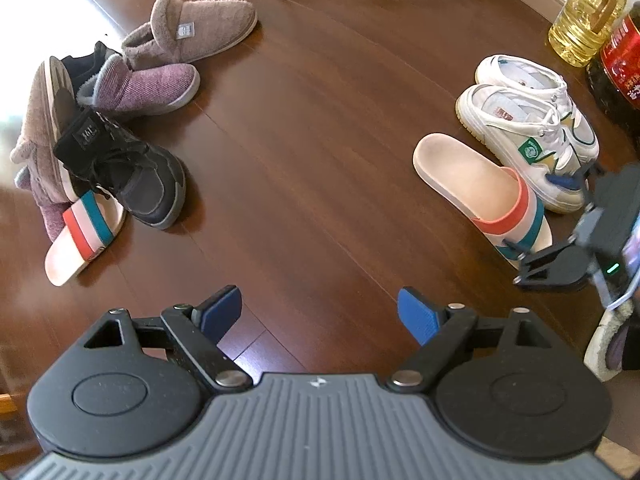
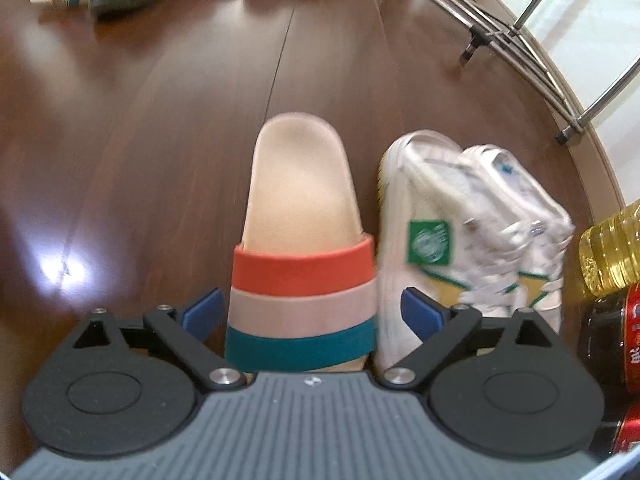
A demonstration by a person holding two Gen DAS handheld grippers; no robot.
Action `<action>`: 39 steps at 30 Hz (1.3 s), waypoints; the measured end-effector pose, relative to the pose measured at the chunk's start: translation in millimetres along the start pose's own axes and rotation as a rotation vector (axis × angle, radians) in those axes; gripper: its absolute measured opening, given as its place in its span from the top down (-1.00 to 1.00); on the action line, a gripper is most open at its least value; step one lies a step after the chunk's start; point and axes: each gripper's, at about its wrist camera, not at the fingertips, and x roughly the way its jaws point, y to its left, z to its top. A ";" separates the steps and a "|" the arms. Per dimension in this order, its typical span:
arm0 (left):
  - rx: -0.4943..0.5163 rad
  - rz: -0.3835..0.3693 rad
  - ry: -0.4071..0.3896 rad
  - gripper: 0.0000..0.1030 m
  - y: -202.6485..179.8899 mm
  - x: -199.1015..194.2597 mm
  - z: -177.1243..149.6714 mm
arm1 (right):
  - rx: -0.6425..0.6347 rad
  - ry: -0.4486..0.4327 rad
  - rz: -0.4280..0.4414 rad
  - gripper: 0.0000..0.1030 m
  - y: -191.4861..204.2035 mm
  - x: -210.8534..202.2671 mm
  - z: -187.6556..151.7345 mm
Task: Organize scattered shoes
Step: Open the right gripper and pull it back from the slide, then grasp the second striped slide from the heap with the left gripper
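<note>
Striped slide (image 2: 300, 240) lengthwise between right gripper's (image 2: 312, 312) spread fingers, seemingly untouched, heel away, left gripper (image 1: 320, 312) gaping empty

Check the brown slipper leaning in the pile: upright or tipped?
Tipped. The brown slipper stands on its side, sole facing the black sneaker.

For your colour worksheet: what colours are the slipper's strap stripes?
Orange, pink and teal strap, clearest in the right wrist view.
</note>
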 end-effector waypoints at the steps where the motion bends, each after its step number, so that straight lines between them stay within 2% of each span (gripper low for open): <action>1: 0.002 0.006 -0.011 -0.70 -1.5 -4.4 -0.9 | 0.037 0.002 0.004 -0.82 -10.3 -10.0 6.3; 5: 0.008 0.039 -0.066 -0.70 -8.4 -23.8 -2.9 | 0.181 -0.003 0.044 -0.82 -50.3 -55.0 32.5; 10: -0.029 0.014 -0.119 -0.70 -17.6 -47.7 -5.6 | 0.266 -0.067 0.092 -0.92 -86.3 -139.0 54.5; 13: -0.037 0.008 -0.158 -0.70 -29.0 -61.1 -11.4 | 0.298 -0.104 0.114 -0.98 -93.9 -186.7 51.2; 17: -0.018 -0.002 -0.205 -0.70 -49.2 -75.7 -22.5 | 0.322 -0.125 0.101 -0.98 -98.7 -221.5 36.2; 23: -0.014 -0.043 -0.232 -0.70 -67.8 -84.9 -37.5 | 0.394 -0.142 0.084 -0.98 -100.0 -245.7 15.3; 30: -0.004 -0.082 -0.202 -0.70 -68.8 -87.8 -38.5 | 0.459 -0.187 0.077 -0.98 -103.3 -254.6 20.1; 33: -0.020 -0.079 -0.176 -0.71 -50.2 -79.0 -34.0 | 0.451 -0.215 0.091 -0.98 -101.4 -245.0 24.7; 35: -0.063 -0.087 -0.113 -0.71 -29.5 -64.2 -31.9 | 0.461 -0.215 0.093 -0.98 -100.7 -238.9 33.4; 37: -0.112 -0.083 -0.066 -0.71 3.1 -49.3 -30.9 | 0.437 -0.265 0.140 -0.98 -99.1 -235.3 36.7; 39: -0.146 -0.040 -0.020 -0.71 39.5 -31.2 -31.6 | 0.435 -0.243 0.127 -0.98 -98.9 -226.4 38.4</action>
